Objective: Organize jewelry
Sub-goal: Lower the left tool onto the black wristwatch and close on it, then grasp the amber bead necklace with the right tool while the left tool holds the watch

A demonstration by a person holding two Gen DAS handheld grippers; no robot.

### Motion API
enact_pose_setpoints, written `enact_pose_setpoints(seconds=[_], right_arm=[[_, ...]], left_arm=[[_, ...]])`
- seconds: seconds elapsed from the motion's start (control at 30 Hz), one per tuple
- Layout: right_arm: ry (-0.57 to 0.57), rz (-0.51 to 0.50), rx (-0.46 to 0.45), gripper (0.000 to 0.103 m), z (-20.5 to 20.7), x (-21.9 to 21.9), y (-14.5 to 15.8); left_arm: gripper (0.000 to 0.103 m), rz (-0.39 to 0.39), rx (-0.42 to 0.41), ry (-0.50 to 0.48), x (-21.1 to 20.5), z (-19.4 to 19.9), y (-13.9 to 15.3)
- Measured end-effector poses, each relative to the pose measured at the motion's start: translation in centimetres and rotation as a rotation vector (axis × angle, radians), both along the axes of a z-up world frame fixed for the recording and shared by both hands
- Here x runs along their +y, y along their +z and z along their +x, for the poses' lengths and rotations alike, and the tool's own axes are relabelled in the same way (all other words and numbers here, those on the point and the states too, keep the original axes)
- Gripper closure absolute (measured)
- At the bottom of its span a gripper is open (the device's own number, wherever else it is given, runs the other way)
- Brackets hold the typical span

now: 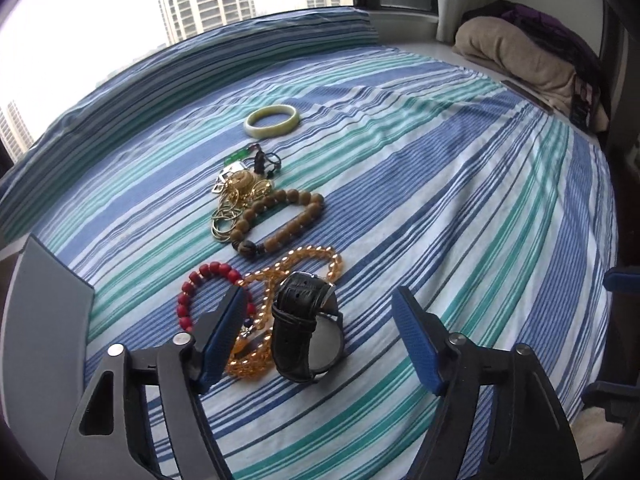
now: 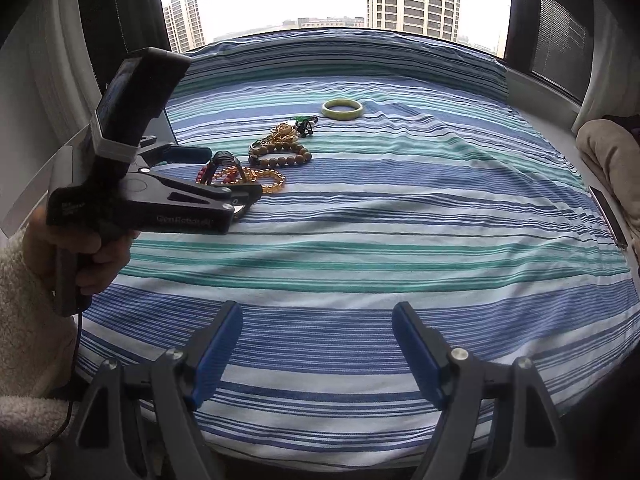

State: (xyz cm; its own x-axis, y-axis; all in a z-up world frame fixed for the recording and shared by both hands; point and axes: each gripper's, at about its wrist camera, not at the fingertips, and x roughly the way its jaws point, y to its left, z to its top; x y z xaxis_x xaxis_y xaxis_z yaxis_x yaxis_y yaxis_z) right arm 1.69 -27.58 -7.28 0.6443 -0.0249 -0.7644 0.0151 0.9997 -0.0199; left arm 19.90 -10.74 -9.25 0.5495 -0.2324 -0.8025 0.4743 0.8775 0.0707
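Note:
Jewelry lies in a row on a striped sheet [image 1: 420, 220]. In the left wrist view my left gripper [image 1: 320, 300] is open, its fingers either side of a black leather-strap watch [image 1: 306, 328]. Beside it lie an amber bead necklace [image 1: 280, 280], a red bead bracelet [image 1: 196, 296], a brown wooden bead bracelet [image 1: 280, 216], a gold chain cluster [image 1: 236, 196], a dark cord charm [image 1: 262, 160] and a pale green jade bangle [image 1: 272, 120]. In the right wrist view my right gripper [image 2: 318, 316] is open and empty over bare sheet, the bangle [image 2: 343, 108] far ahead.
A grey box [image 1: 44, 320] stands at the left by the jewelry. A beige folded blanket [image 1: 520, 56] and dark clothes lie on the sill at the far right. A pillow [image 2: 360, 52] in the same stripes lines the window. The left hand-held gripper body [image 2: 160, 196] shows at left.

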Motion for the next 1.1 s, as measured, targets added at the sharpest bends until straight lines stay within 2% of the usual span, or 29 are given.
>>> enact_pose_setpoints(seconds=[0.03, 0.07, 0.23, 0.43, 0.67, 0.77, 0.83, 0.93, 1.1], right_arm=[[0.000, 0.001, -0.002, 0.024, 0.0, 0.0, 0.0], [0.000, 0.001, -0.005, 0.024, 0.0, 0.0, 0.1], [-0.014, 0.010, -0.009, 0.024, -0.1, -0.6, 0.1], [-0.003, 0.070, 0.011, 0.024, 1.4, -1.6, 0.2], [0.211, 0.099, 0.039, 0.024, 8.7, 1.4, 0.1], [0.356, 0.151, 0.069, 0.024, 12.2, 4.2, -0.9], [0.443, 0.119, 0.066, 0.024, 14.1, 6.4, -1.6], [0.530, 0.009, 0.036, 0.024, 16.0, 9.3, -2.7], [0.610, -0.120, 0.108, 0.023, 18.7, 11.9, -6.0]], left_arm=[[0.064, -0.003, 0.018, -0.003, -0.1, 0.1, -0.2], [0.085, -0.006, 0.032, -0.002, -0.1, 0.3, -0.4], [0.087, -0.074, 0.030, 0.048, 1.4, -1.0, 0.7], [0.087, -0.127, 0.022, 0.184, 5.9, -4.3, 3.1], [0.087, -0.164, 0.061, 0.381, 12.3, -7.9, 3.2], [0.087, -0.169, 0.070, 0.434, 13.9, -9.2, 2.9], [0.087, -0.173, 0.078, 0.461, 14.7, -9.8, 2.8], [0.087, -0.184, 0.093, 0.487, 15.6, -10.2, 2.4], [0.087, -0.193, 0.105, 0.505, 16.1, -10.4, 1.9]])
